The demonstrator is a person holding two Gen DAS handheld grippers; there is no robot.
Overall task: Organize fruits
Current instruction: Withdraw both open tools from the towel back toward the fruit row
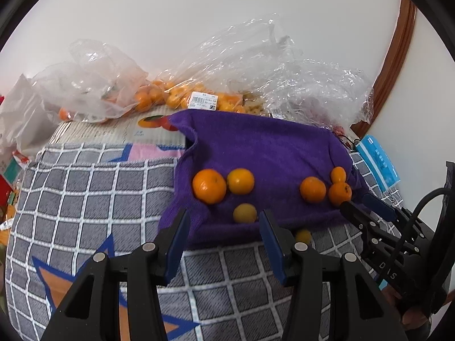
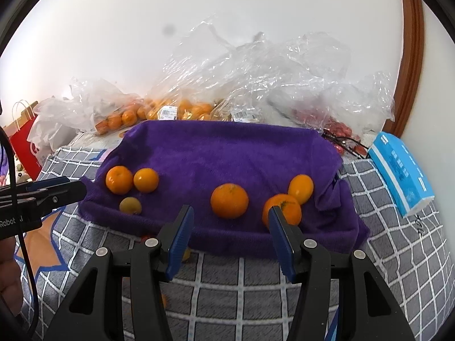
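Your left gripper [image 1: 224, 224] hangs with its jaws spread and nothing between them; the blue pads frame only the near hem of the purple towel [image 1: 256, 147]. Just ahead of it, nearer its right finger, sits the small pale yellow fruit [image 1: 244, 213] on the towel's front edge. Another small yellow fruit [image 1: 303, 236] lies off the towel on the checked grey blanket [image 1: 85, 187], just outside that right finger. A little farther ahead stands a pair that touch: a large orange [image 1: 209, 186] and a yellower orange [image 1: 240, 181].

Your right gripper [image 2: 230, 221] is likewise parted and empty. Its right fingertip [image 2: 277, 221] overlaps a stemmed orange [image 2: 284, 209] in the right wrist view; whether they touch you cannot tell. Straight ahead between the fingers is a round orange [image 2: 229, 200], clear of both pads. Behind the stemmed one and touching it is an oval yellow-orange fruit [image 2: 301, 188]. Off to the right of this gripper, a blue packet [image 2: 401, 170] lies on the blanket.

Beyond the towel's far edge, clear plastic bags [image 2: 256, 74] are heaped against the white wall, with more oranges [image 2: 182, 108] and some red fruit [image 2: 338, 128] inside. At far left stands a red paper bag [image 2: 24, 142].
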